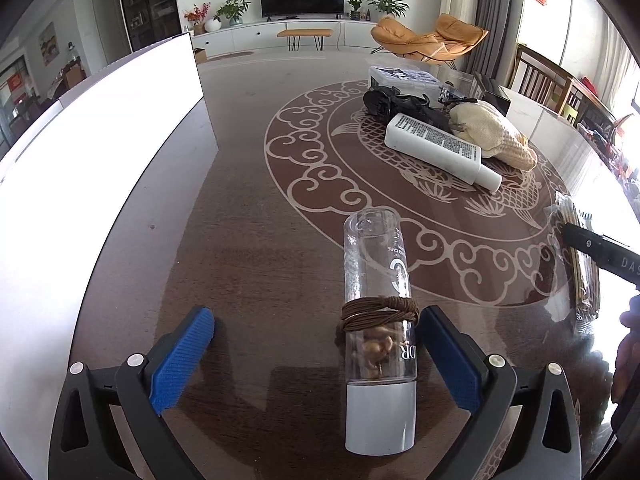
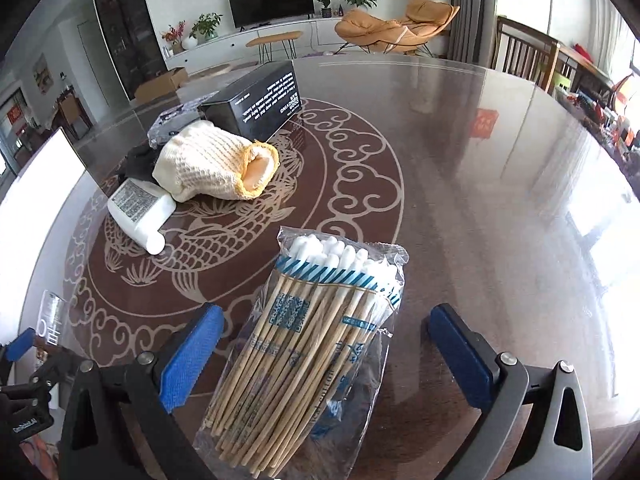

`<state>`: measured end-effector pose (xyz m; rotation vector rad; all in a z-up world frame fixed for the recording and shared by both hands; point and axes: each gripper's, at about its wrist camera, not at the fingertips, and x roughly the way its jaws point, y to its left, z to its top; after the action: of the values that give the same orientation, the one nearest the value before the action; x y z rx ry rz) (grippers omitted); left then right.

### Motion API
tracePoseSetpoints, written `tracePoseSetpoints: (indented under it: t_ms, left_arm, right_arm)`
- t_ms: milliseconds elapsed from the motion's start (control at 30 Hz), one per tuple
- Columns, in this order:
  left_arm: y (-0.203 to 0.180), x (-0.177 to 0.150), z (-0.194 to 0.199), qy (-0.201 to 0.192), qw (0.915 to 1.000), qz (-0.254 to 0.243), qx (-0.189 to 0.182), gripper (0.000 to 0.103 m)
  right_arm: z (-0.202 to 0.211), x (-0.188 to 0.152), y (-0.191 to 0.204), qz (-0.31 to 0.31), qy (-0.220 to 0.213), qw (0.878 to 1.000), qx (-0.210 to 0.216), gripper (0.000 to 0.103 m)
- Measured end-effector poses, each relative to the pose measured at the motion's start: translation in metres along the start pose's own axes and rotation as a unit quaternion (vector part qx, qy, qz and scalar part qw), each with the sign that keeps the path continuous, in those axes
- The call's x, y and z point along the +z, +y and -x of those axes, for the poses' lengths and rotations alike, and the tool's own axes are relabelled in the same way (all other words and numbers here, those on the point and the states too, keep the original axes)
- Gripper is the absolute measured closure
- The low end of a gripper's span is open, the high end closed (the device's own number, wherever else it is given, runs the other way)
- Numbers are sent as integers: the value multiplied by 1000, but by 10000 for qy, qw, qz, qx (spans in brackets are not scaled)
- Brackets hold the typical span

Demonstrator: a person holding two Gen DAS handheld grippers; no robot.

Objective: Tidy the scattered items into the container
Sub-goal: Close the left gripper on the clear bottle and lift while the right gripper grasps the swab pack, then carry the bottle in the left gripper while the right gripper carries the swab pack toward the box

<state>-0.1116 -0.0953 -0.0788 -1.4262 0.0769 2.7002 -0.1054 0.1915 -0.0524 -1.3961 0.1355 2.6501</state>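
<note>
Your left tongs [image 1: 316,354] stand wide around the clear bottle [image 1: 378,320] lying on the worktop [image 1: 248,208], its side near the right pad. Your right tongs [image 2: 324,354] gape wide around the cotton swab pack [image 2: 316,344]. Beyond lie the white bottle [image 2: 140,210] and knitted pouch [image 2: 208,170].

glossy table [image 2: 480,160], seemingly glass-topped

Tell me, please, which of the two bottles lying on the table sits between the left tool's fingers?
The clear bottle with brown cord wound around it and a grey cap; the white bottle lies farther off, beside the cream knitted pouch.
</note>
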Motion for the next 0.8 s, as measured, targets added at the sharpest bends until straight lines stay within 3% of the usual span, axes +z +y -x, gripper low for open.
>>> tracePoseSetpoints:
  t_ms: [300, 367, 400, 433, 533, 600, 667, 800]
  left_arm:
    - [-13, 9, -6, 18, 10000, -67, -54, 0]
    - [-20, 8, -2, -90, 9997, -188, -134, 16]
    - [-23, 8, 1, -157, 9995, -221, -149, 39]
    - [-26, 9, 4, -189, 9994, -251, -161, 70]
    - [-28, 10, 8, -145, 9992, -168, -337, 72]
    - [-30, 7, 14, -159, 9987, -67, -478, 72]
    - [-33, 5, 27, -281, 9979, -27, -578, 72]
    - [-44, 0, 53, -551, 9966, -76, -610, 72]
  right_arm:
    - [-6, 2, 2, 152, -41, 9999, -23, 0]
    - [-6, 3, 2, 261, -28, 9996, 76, 2]
    - [-3, 2, 1, 315, -113, 9994, 111, 22]
    - [1, 0, 1, 388, -228, 9989, 138, 36]
    - [6, -5, -2, 485, -270, 9978, 370, 49]
    - [12, -6, -7, 396, -227, 9960, 765, 57]
    - [25, -8, -12, 341, -309, 9928, 1106, 58]
    - [60, -13, -7, 553, -552, 9881, 1321, 59]
